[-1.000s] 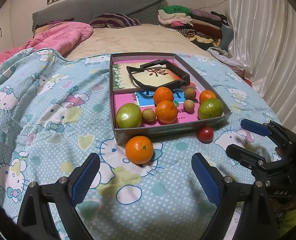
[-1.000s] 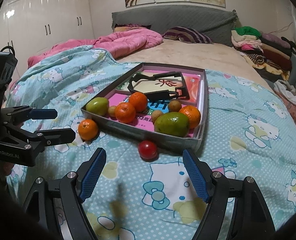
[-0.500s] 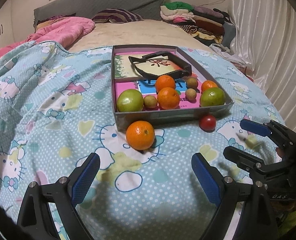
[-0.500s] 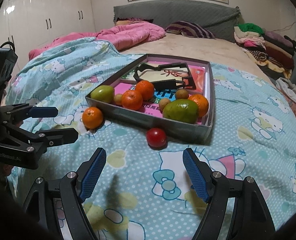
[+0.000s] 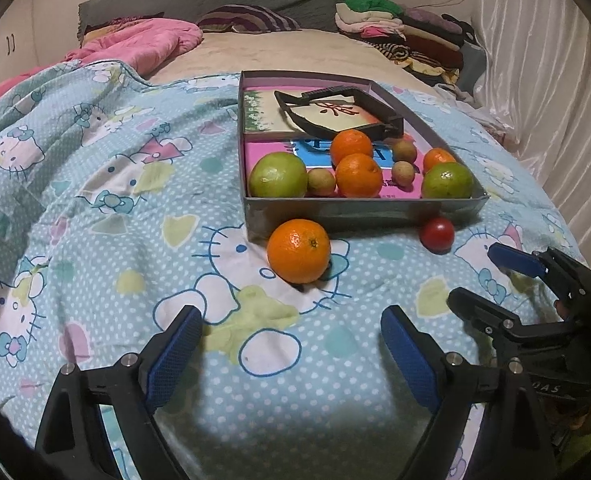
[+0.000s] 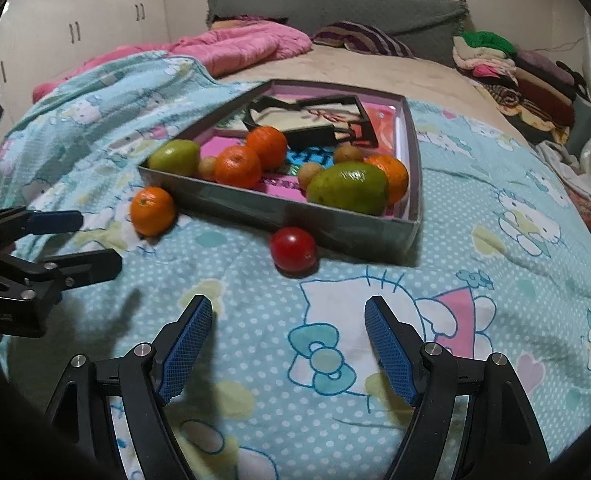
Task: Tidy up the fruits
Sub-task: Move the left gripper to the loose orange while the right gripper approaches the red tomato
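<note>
We see a round orange mandarin (image 5: 298,251) just ahead of our left hand-held gripper (image 5: 291,344) (jaws apart, just narrowing, nothing between them), beside the grey cardboard tray (image 5: 359,210).

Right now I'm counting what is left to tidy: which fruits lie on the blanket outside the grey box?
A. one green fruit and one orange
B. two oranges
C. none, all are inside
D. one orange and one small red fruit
D: an orange and a small red fruit lie on the blanket just in front of the grey box.
</note>
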`<state>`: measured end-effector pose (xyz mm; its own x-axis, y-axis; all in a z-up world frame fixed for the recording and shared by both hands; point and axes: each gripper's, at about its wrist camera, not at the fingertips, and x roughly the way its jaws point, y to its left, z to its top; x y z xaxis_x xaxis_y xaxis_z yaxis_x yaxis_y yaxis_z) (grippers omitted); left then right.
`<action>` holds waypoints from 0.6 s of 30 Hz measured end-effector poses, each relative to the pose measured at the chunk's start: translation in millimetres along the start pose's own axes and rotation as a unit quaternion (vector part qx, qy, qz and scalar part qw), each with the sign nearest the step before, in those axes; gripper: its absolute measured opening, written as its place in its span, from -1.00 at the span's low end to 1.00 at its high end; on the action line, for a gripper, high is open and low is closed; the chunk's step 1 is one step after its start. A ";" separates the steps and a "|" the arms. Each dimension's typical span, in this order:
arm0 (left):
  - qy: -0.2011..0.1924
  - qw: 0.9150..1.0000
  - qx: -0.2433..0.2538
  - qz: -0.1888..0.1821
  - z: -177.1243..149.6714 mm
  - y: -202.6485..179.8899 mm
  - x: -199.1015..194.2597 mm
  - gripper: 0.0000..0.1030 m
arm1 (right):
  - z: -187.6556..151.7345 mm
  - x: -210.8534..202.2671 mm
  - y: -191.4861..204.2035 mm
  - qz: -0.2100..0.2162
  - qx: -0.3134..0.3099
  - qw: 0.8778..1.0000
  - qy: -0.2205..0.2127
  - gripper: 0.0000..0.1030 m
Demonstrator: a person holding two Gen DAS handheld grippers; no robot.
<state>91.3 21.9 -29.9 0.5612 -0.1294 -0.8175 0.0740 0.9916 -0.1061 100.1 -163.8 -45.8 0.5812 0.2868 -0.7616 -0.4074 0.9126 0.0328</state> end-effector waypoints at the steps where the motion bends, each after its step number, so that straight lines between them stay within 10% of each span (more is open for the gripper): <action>1: 0.000 1.000 -0.001 -0.001 0.5 0.2 1.6 0.72 | 0.6 2.3 -0.4 -0.001 0.002 1.000 0.003 0.55; 18: 0.000 1.000 -0.015 -0.020 14.5 2.2 20.9 -0.04 | 12.7 16.4 -12.1 0.008 0.054 0.998 0.005 0.56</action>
<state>115.1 21.3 -39.0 0.5587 -0.1696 -0.8118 0.0720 0.9851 -0.1563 123.6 -166.4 -50.5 0.5675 0.2995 -0.7670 -0.3380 0.9341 0.1148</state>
